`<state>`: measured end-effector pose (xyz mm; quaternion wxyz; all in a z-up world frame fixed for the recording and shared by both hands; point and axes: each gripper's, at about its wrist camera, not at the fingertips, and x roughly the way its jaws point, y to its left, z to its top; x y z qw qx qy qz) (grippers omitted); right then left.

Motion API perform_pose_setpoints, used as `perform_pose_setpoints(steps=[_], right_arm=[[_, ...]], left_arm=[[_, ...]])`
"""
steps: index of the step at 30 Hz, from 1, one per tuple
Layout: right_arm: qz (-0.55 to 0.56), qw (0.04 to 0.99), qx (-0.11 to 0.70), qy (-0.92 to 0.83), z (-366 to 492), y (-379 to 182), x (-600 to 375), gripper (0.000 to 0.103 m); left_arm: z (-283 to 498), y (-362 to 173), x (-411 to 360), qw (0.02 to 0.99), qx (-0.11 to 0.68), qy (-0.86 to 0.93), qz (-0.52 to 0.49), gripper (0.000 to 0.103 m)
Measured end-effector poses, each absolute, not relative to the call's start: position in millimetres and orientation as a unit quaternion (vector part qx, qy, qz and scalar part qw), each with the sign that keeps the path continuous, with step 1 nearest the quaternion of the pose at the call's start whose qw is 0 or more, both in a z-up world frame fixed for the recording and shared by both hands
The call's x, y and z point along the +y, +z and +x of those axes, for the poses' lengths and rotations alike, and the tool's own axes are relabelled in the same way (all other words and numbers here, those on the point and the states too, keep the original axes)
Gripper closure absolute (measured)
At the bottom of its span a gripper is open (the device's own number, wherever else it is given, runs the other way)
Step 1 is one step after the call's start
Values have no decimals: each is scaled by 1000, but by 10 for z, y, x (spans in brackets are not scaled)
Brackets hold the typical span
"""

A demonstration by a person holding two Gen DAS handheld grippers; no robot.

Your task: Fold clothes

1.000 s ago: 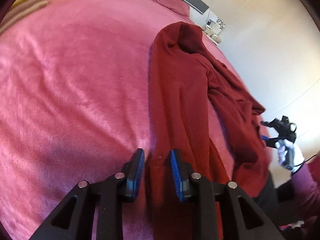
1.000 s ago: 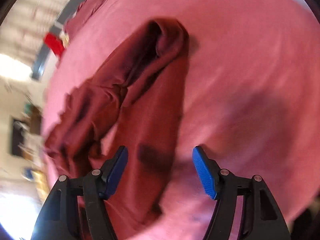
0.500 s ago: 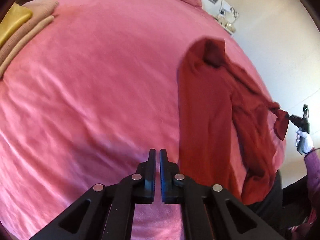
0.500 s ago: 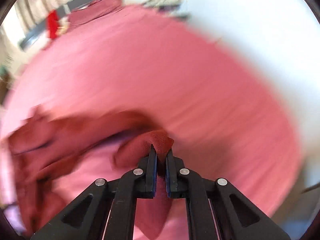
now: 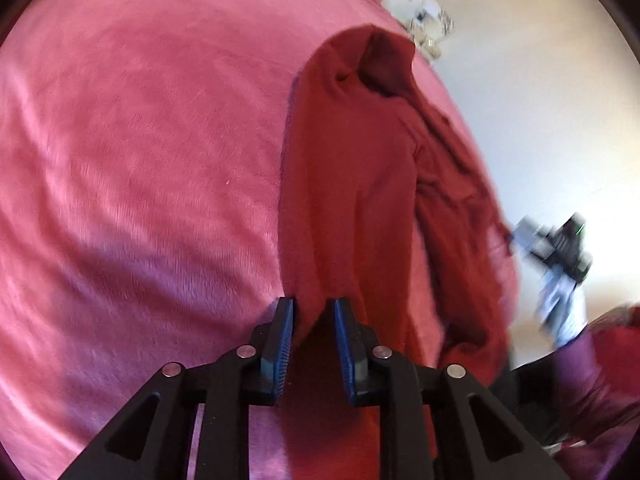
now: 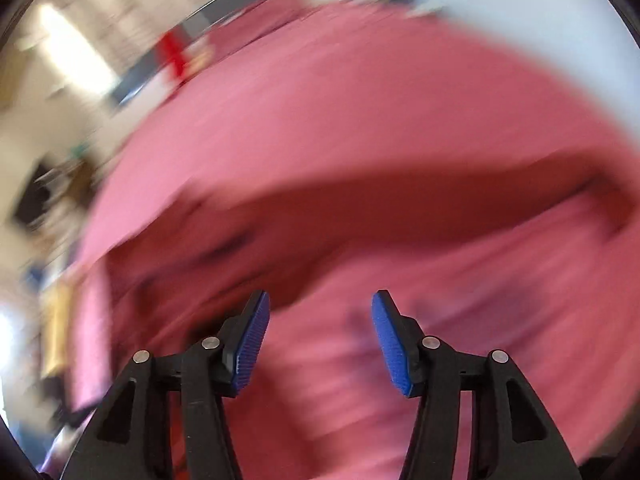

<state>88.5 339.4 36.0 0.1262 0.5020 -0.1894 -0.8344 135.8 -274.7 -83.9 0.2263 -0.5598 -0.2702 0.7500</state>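
A pink blanket (image 5: 140,160) spreads beneath a dark red garment (image 5: 352,184) lying lengthwise along its right side, the left gripper (image 5: 313,320) opening around its near hem, the right gripper (image 6: 320,312) opening, empty, above it.

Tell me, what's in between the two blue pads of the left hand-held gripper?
In the left wrist view, the near edge of the dark red garment sits in the gap of the left hand-held gripper. Its jaws are opening, not pinching the cloth.
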Motion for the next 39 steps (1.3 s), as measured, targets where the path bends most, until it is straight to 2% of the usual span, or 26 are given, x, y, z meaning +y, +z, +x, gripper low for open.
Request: perform_pose_setpoints(steps=[4, 7, 9, 11, 13, 15, 16, 17, 20, 23, 27, 31, 33, 36, 38, 39], right_arm=[[548, 205, -141, -798, 1151, 56, 2463, 48], [574, 196, -120, -786, 1123, -251, 2143, 47], [578, 183, -142, -782, 1138, -400, 2167, 42], [570, 177, -167, -785, 1146, -446, 2204, 40], [564, 174, -194, -784, 1209, -478, 2263, 38], [563, 173, -200, -783, 1161, -477, 2364, 37], [563, 173, -199, -783, 1181, -473, 2372, 37], [563, 172, -197, -784, 1191, -474, 2363, 37], [565, 169, -196, -784, 1207, -468, 2358, 37], [565, 163, -211, -781, 1221, -474, 2390, 37], [565, 157, -225, -778, 1204, -523, 2366, 37], [564, 153, -220, -781, 1247, -490, 2375, 33], [561, 154, -205, -787, 1316, -464, 2376, 29], [560, 157, -181, -793, 1338, -444, 2375, 27], [559, 162, -189, -791, 1294, -376, 2426, 27], [550, 163, -197, -795, 1298, -309, 2478, 27]], left_arm=[[1536, -984, -2945, 233, -334, 718, -564, 81], [1627, -963, -2887, 248, -299, 740, -549, 79], [1691, -924, -2820, 257, -262, 758, -540, 77], [1754, -885, -2752, 262, -230, 773, -529, 71], [1783, -892, -2744, 252, -238, 776, -527, 67], [1774, -898, -2744, 242, -246, 775, -530, 72], [1759, -899, -2763, 240, -249, 769, -538, 90], [1744, -898, -2785, 238, -254, 763, -545, 95], [1682, -716, -2974, 231, -300, 766, -520, 96], [1567, -231, -3399, 211, -316, 799, -467, 96], [1417, 343, -3949, 158, -257, 846, -440, 96], [1190, 529, -4172, 90, -104, 865, -483, 95], [1078, 363, -4155, 43, -6, 851, -523, 92], [966, -123, -4130, -81, 163, 791, -584, 92], [1021, -305, -4190, -100, 187, 768, -604, 92], [1067, -326, -4234, -103, 174, 769, -606, 92]])
